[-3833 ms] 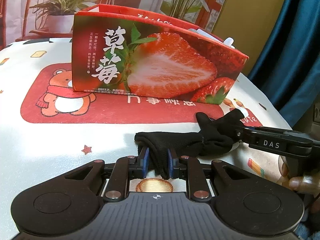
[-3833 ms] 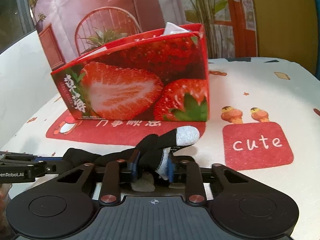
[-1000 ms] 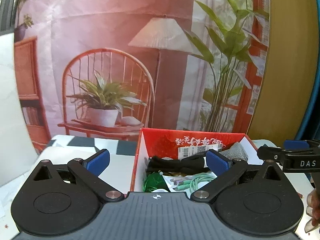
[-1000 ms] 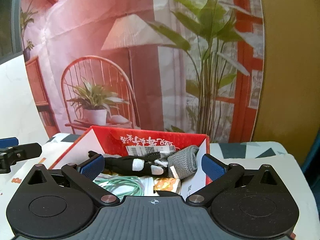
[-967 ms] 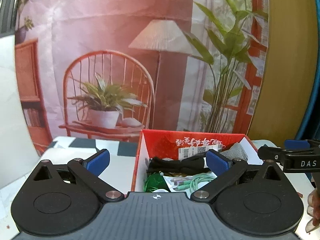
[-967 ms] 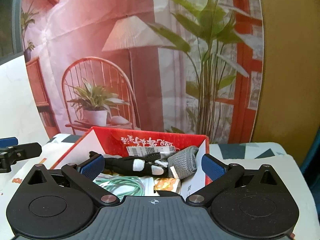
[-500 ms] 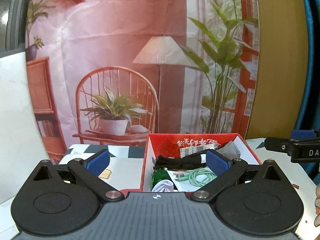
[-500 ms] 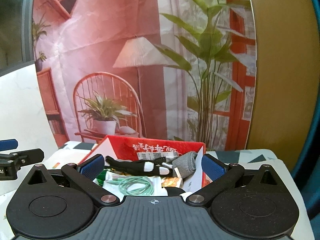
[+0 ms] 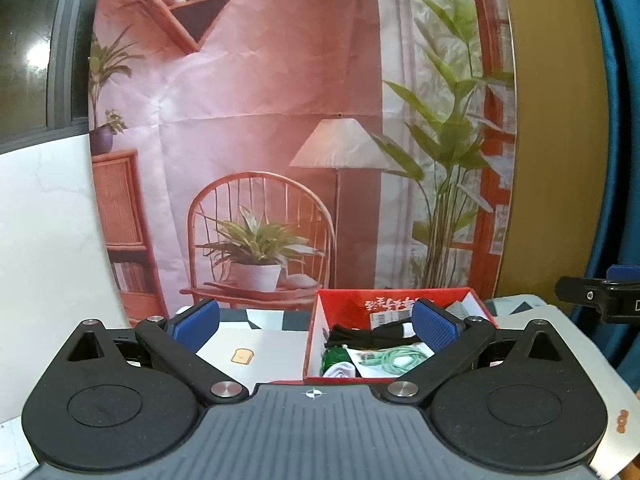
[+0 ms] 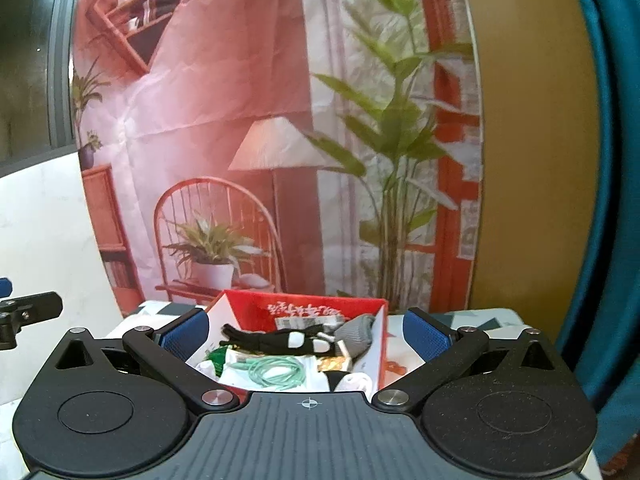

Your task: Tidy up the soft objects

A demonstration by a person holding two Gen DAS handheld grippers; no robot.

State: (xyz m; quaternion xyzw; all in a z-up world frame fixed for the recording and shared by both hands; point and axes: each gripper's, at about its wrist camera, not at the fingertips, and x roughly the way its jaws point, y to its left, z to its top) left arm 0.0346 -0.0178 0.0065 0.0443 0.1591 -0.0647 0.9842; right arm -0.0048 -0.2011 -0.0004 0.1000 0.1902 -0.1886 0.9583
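Note:
A red strawberry box [image 9: 344,310] stands open on the table; it also shows in the right wrist view [image 10: 380,344]. Inside lies a black glove with white fingertips [image 10: 276,338], also seen in the left wrist view [image 9: 368,336], beside a grey rolled sock [image 10: 356,332], a green cable [image 10: 276,374] and white cloth. My left gripper [image 9: 316,326] is open and empty, held above and before the box. My right gripper [image 10: 306,330] is open and empty, above the box. Each gripper's tip shows at the edge of the other's view.
The table has a white cloth with cartoon prints [image 9: 256,348]. A printed backdrop with a chair, lamp and plants [image 9: 280,160] hangs behind. A blue curtain [image 10: 600,160] is at the right. A white wall panel [image 9: 48,232] is at the left.
Both grippers carried the glove from the table into the box and opened. In the last second both have risen and drawn back from the box; the glove stays inside.

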